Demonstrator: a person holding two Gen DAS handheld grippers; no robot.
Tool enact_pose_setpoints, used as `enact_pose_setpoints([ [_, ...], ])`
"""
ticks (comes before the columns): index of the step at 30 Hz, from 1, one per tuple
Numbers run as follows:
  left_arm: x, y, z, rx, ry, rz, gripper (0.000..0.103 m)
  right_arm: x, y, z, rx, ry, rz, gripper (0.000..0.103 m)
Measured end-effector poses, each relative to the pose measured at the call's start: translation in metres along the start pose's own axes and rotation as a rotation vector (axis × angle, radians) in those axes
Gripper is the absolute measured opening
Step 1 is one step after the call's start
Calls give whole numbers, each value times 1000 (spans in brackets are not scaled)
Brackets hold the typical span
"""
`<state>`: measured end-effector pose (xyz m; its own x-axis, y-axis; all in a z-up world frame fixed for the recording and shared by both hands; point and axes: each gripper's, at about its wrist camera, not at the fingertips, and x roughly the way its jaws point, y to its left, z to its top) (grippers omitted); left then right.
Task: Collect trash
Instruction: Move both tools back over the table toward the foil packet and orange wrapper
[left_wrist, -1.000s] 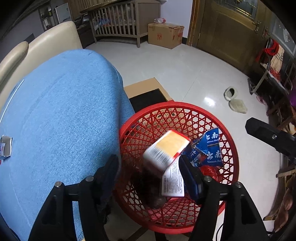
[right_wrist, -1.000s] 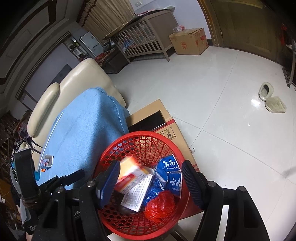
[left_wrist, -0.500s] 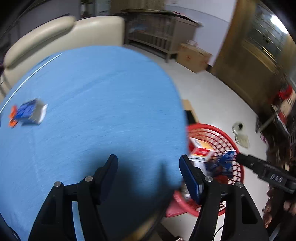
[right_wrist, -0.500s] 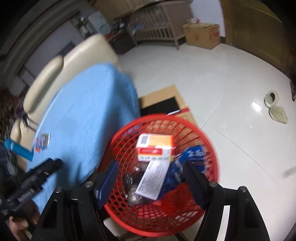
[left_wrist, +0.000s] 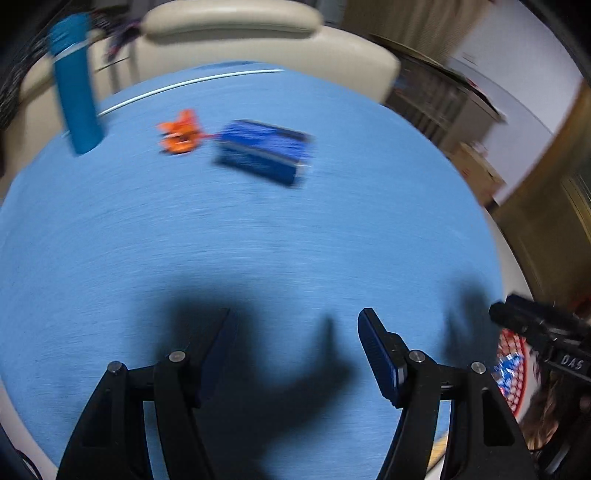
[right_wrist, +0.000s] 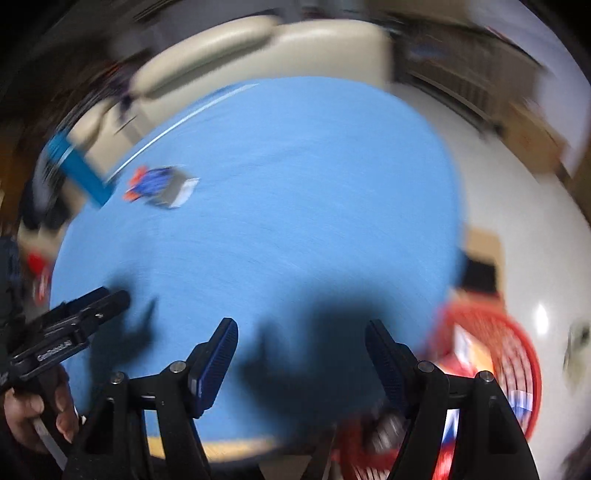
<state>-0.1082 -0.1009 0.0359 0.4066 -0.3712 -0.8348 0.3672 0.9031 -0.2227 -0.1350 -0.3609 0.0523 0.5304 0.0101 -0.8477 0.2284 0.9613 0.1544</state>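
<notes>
"Trash was what lay ahead now: the blue box (left_wrist: 264, 151) sat on the far part of the blue table (left_wrist: 258, 240), just beside an orange wrapper (left_wrist: 181, 134). What did the nearer ground show?"

"Nearest, the left gripper (left_wrist: 293, 332) hung over bare cloth with its jaws spread and nothing between them. A second earlier it had been above the red basket (right_wrist: 517, 354), a carton dropping from it; since then it had swung round to face the table. The right gripper (right_wrist: 301, 338) had turned the same way, likewise released and empty, with the basket now low at its right."

"So the last piece was delivered?"

"By the look of it, yes. The carton showed inside the basket, blurred. The swing meant the next pickup was beginning."

"And farther off?"

"Beyond the box and wrapper a blue cylinder (left_wrist: 75, 92) stood at the table's far edge; whether it counted as rubbish was unclear. Behind it ran a cream sofa (left_wrist: 258, 40). Both views were smeared by motion, so details were uncertain."
</notes>
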Motion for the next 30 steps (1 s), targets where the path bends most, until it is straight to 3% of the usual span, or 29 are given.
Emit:
enact_pose_setpoints([
  [5, -1, 47, 0, -102, -4, 33, 70, 21, 75, 52, -268, -30, 62, 75],
  [10, -2, 81, 3, -144, -9, 61, 70, 54, 143, 93, -529, -22, 53, 75],
  [16, -9, 102, 12, -171, -22, 70, 70, 92, 188, 123, -690, 32, 72, 74],
  [23, 0, 113, 38, -149, -36, 62, 70, 145, 195, 154, -729, 92, 46, 74],
  [26, 6, 112, 55, -127, -44, 58, 70, 167, 182, 163, -646, 180, 125, 71],
  [30, 19, 109, 83, -110, -55, 49, 70, 164, 156, 170, -504, 164, 216, 67],
])
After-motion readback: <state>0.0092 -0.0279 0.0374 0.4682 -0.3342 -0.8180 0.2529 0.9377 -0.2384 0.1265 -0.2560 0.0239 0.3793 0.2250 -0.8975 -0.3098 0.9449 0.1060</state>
